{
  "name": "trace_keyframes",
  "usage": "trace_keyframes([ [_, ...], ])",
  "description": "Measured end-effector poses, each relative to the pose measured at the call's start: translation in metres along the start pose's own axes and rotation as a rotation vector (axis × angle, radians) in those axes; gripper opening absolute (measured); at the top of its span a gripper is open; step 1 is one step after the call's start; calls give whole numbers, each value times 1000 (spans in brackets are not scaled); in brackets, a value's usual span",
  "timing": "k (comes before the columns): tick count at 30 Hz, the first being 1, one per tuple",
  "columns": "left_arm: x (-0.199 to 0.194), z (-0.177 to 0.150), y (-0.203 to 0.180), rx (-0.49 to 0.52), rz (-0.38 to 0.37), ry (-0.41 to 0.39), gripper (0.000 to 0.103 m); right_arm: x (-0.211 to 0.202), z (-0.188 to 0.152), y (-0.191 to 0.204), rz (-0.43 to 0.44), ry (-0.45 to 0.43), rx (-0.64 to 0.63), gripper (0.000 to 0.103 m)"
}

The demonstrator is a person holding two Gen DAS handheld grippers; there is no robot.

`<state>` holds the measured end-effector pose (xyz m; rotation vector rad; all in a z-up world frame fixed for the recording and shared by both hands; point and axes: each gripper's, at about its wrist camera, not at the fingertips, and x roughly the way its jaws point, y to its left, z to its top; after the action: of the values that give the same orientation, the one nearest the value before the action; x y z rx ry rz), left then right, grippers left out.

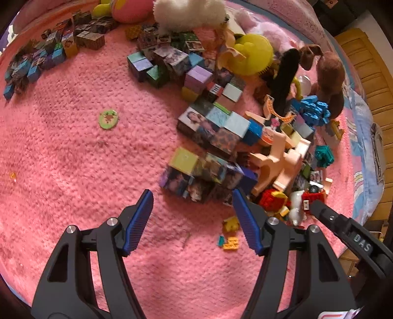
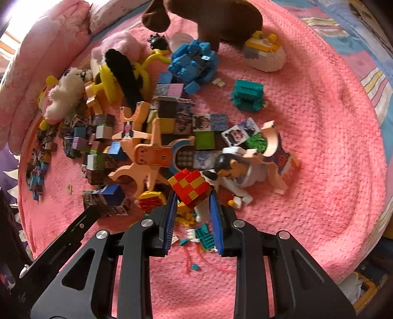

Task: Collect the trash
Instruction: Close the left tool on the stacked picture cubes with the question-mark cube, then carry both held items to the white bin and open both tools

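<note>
A pink fuzzy blanket (image 1: 73, 159) is strewn with toys. In the right wrist view my right gripper (image 2: 192, 196) is shut on a red and yellow brick block (image 2: 190, 185), which is held at the fingertips above small loose brick bits (image 2: 203, 236). The same block (image 1: 272, 200) shows in the left wrist view at the right. My left gripper (image 1: 191, 196) stands open over bare blanket, just in front of a row of picture cubes (image 1: 196, 176); nothing is between its fingers. A green disc (image 1: 108, 119) and a small orange scrap (image 1: 12, 175) lie apart on the left.
Picture cubes, a peach toy figure (image 2: 145, 159), blue (image 2: 194, 61) and teal (image 2: 246, 94) brick models, a brown plush (image 2: 221, 17) and a white plush (image 1: 186, 12) crowd the middle and far side. Yellow brick bits (image 1: 231, 243) lie by the left gripper. The blanket's edge drops off at the right.
</note>
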<state>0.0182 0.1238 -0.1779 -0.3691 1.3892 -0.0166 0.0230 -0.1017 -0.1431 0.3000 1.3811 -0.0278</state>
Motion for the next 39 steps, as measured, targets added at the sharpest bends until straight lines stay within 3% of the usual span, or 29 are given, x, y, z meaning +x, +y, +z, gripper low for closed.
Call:
trace_keyframes([
  [6,6,5,7,9,-20,17,49,6,1,6,2,8,10,25],
  [23,28,20,-1,83,-20,57,50,9,1,8,1,13,25,25],
  [26,30,21,-7,103,-10,59,46,10,0,8,2,20,25,25],
  [29,31,17,-11,112,0,66,40,9,0,11,5,18,18,25],
  [39,15,-4,-5,89,-34,70,39,6,-5,16,17,18,8,25],
])
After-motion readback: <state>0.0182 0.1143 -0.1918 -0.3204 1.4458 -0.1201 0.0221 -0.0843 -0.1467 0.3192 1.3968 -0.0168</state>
